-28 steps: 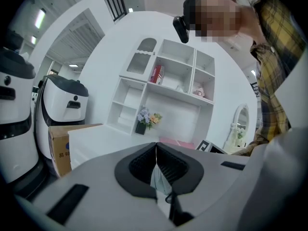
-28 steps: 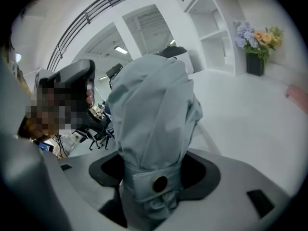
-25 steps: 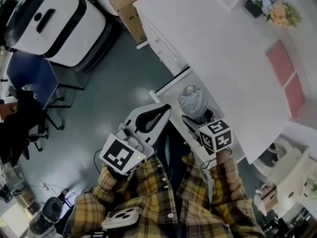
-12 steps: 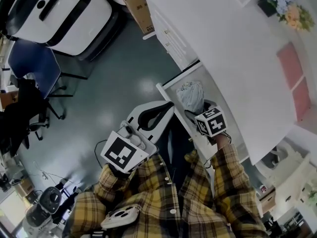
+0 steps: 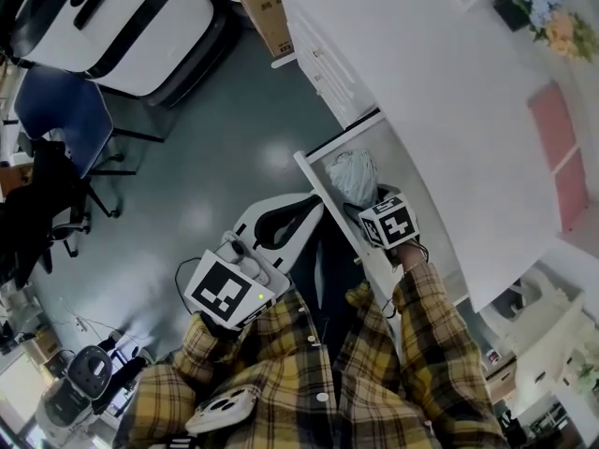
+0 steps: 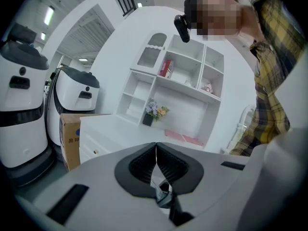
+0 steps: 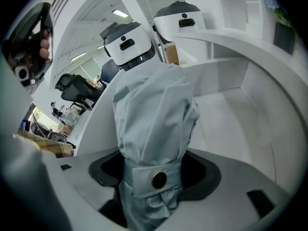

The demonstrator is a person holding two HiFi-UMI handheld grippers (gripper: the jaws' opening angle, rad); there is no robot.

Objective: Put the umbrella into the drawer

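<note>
White drawer (image 5: 401,162), umbrella (image 5: 356,176) inside

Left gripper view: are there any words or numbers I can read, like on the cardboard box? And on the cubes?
Cardboard box: blue print on its side, too small and blurred to read.
Red box on the shelf: any print is too small to read.
Left cube and right cube: black-and-white square patterns, not words or numbers.
Nothing else shows any text.
</note>
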